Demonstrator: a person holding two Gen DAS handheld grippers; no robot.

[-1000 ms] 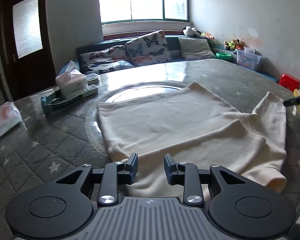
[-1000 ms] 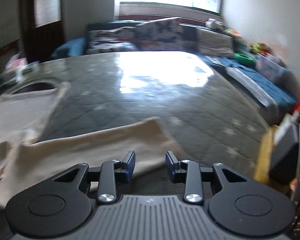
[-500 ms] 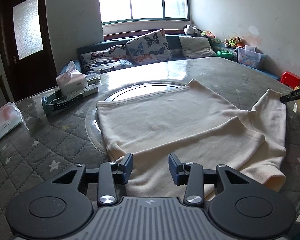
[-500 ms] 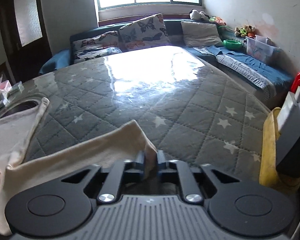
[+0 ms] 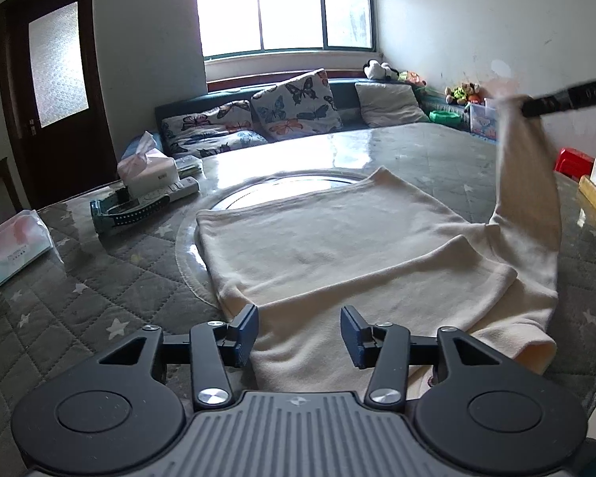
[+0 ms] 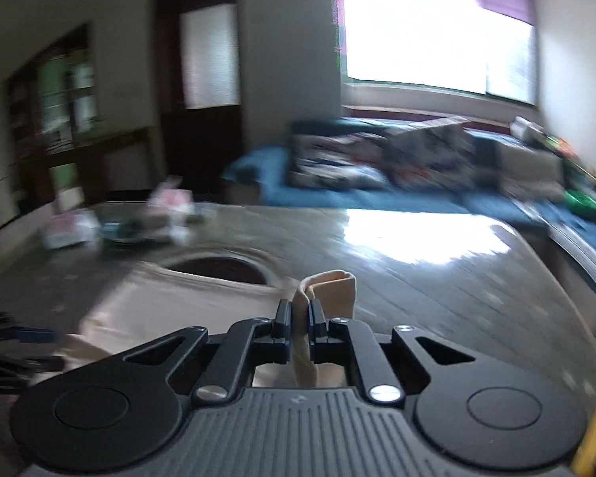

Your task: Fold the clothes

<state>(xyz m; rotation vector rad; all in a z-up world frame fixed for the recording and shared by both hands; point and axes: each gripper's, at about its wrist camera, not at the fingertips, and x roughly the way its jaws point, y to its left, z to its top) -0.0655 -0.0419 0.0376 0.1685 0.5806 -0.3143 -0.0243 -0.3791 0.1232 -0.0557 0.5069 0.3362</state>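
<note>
Cream garment (image 5: pixel 337 238) spread flat on quilted table (image 5: pixel 79 290), just ahead of left gripper (image 5: pixel 298 332). Left jaws wide apart, holding nothing, poised over the near hem. Sleeve (image 5: pixel 524 183) lifted off the table, up and to the right of left gripper. Right gripper (image 6: pixel 298 318) clamped tight on sleeve cuff (image 6: pixel 333 290), cloth bunched between its fingers. Right view blurred.

Counted: one cream garment (image 5: pixel 337 238); two tissue packs (image 5: pixel 147 171) (image 5: pixel 16 246); perhaps four cushions (image 5: pixel 294 103), partly obscured.
</note>
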